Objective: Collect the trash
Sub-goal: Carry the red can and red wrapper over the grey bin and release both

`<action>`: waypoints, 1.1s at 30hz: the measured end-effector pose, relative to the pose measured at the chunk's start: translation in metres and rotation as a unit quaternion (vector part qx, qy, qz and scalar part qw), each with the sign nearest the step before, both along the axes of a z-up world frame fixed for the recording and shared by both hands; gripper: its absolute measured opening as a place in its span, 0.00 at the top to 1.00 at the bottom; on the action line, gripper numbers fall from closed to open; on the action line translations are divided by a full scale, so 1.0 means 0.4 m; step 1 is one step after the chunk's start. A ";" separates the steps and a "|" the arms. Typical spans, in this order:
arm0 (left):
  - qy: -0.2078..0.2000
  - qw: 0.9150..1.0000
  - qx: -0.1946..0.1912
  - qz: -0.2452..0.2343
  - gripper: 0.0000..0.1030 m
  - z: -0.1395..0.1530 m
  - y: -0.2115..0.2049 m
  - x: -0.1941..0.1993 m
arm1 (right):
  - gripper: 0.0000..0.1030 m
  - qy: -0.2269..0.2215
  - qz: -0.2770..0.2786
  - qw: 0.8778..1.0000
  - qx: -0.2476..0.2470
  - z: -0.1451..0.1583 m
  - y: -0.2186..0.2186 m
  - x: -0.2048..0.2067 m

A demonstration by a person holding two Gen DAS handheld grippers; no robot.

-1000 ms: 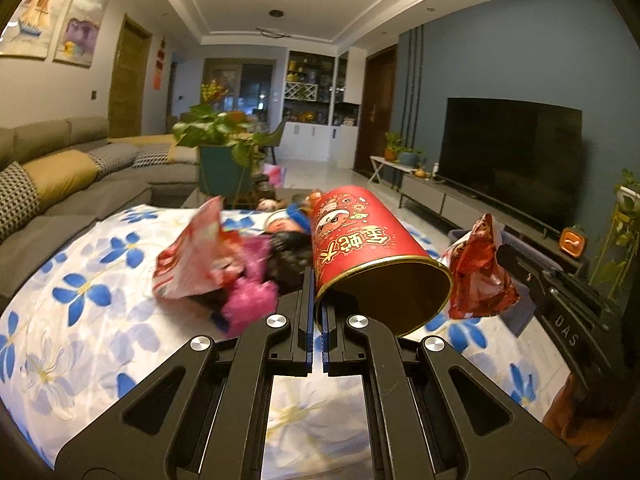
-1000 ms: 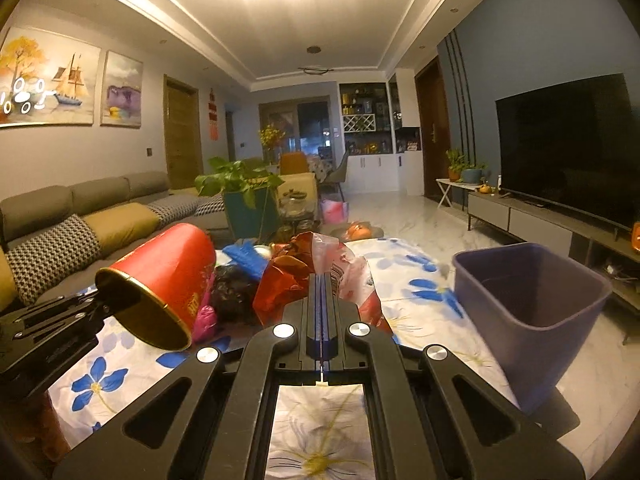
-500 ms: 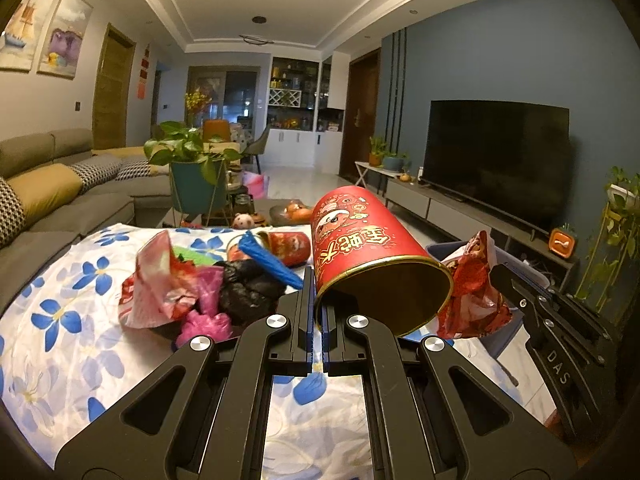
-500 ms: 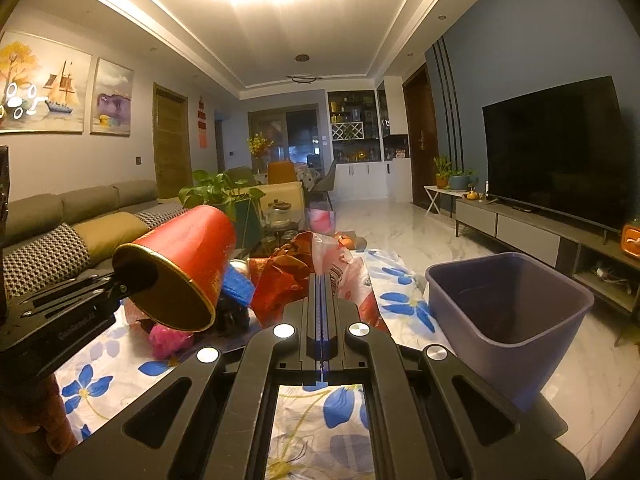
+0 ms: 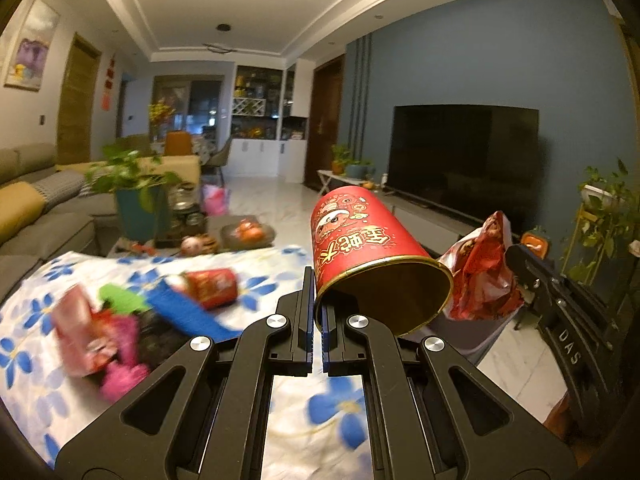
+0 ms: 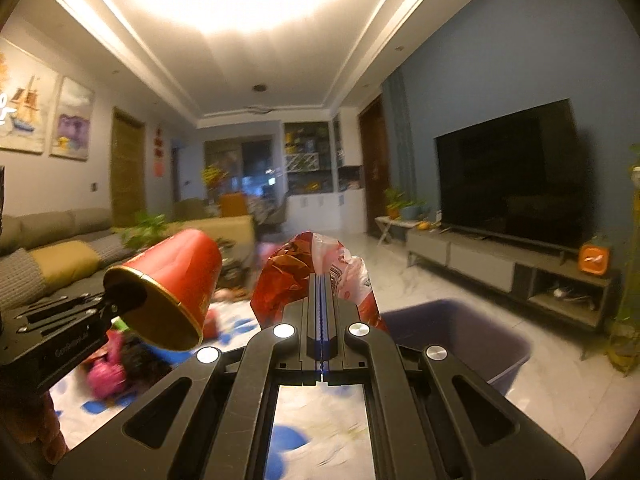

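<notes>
L gripper [image 5: 316, 316] is pinching tube [image 5: 372, 256] by its rim, hollow cardboard, light but crushable. R gripper [image 6: 322, 312] is clamping wrapper [image 6: 296, 276], limp, crinkly. Both are hanging near bin [image 6: 480, 332].

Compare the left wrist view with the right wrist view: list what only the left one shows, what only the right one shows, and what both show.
Only the left wrist view shows the printed side of the red canister, the small red can and the blue wrapper on the floral cloth.

Only the right wrist view clearly shows the purple bin and the ship painting.

Both show the left gripper shut on the canister's rim, the right gripper shut on the red snack bag, the television and the sofa.
</notes>
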State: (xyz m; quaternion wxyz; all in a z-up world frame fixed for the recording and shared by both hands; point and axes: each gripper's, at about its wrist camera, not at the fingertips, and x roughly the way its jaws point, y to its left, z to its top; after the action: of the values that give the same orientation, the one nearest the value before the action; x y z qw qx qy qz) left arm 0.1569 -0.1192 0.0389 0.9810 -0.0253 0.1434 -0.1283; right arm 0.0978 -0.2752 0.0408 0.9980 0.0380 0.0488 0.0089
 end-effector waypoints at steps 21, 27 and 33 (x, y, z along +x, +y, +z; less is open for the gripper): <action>0.043 0.995 -0.008 -0.089 0.98 -0.107 -0.289 0.241 | 0.99 0.024 -0.089 0.996 0.011 -0.058 -0.214 0.151; 0.055 0.994 -0.007 -0.091 0.98 -0.131 -0.308 0.272 | 0.99 0.033 -0.092 0.995 0.013 -0.079 -0.229 0.178; 0.063 0.993 -0.002 -0.096 0.98 -0.148 -0.333 0.291 | 0.99 0.038 -0.092 0.995 0.020 -0.090 -0.239 0.195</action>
State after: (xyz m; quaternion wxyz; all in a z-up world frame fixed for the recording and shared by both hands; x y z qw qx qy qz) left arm 0.2732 -0.2524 -0.0204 0.9530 -0.0216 0.2064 -0.2206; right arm 0.1760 -0.3708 0.0047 0.9911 0.0623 0.0832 -0.0836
